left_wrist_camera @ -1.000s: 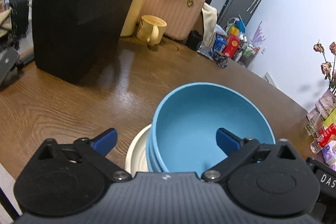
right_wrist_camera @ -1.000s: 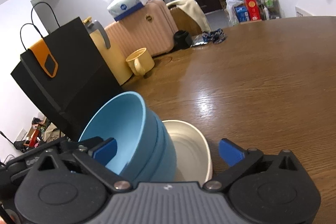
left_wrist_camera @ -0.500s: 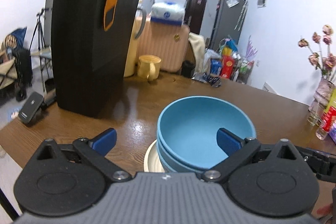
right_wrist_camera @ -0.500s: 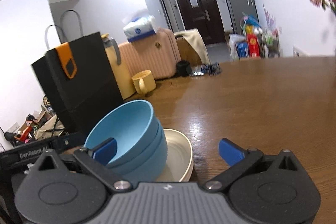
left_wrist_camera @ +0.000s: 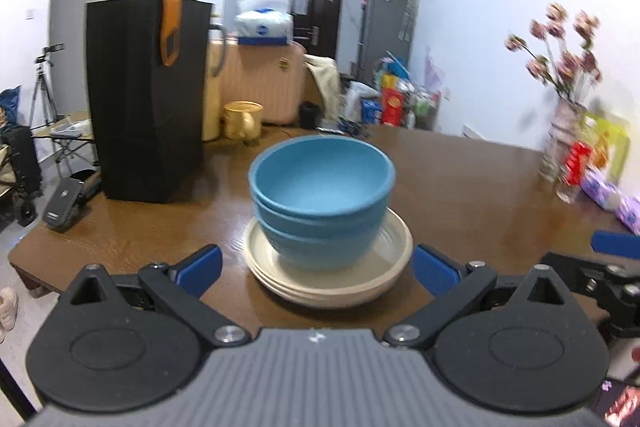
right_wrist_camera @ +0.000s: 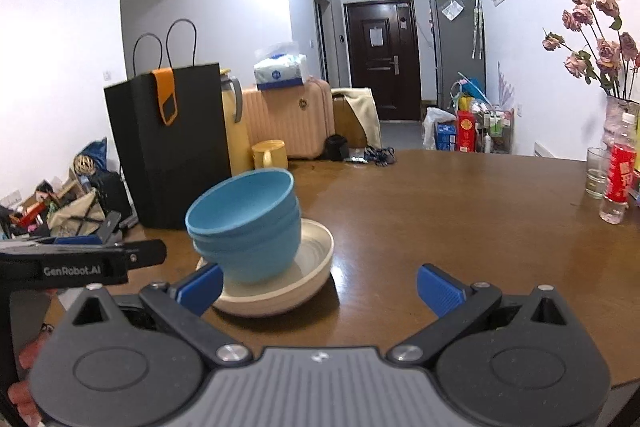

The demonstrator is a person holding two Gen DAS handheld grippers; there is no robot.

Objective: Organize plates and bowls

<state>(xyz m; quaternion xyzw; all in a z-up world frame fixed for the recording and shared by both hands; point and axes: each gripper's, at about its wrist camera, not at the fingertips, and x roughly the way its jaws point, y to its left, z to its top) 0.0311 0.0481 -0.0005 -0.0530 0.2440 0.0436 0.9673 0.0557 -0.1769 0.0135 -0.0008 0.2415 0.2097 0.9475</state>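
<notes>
At the bottom of the left wrist view, the left gripper (left_wrist_camera: pixel 316 265) has its blue-tipped fingers spread wide, holding nothing. Just beyond them, at centre frame, nested blue bowls (left_wrist_camera: pixel 322 203) sit on stacked cream plates (left_wrist_camera: pixel 328 267) on the brown table (left_wrist_camera: pixel 460 179). The right wrist view shows the right gripper (right_wrist_camera: pixel 318 285) likewise spread and empty, with the same stack (right_wrist_camera: pixel 260 247) at lower left of the frame.

The stacking looks done, so the step in hand is probably leaving it undisturbed: both grippers should draw straight back and level, fingers wide, clear of the plate rims.

Further back stand a black paper bag (left_wrist_camera: pixel 144 95) and a yellow mug (left_wrist_camera: pixel 242 119).

Only the right view shows a water glass (right_wrist_camera: pixel 596 171) and red-labelled bottle (right_wrist_camera: pixel 618 171) sharply at far right; the left view blurs them. Only the left view shows a tripod (left_wrist_camera: pixel 44 83) at far left.
</notes>
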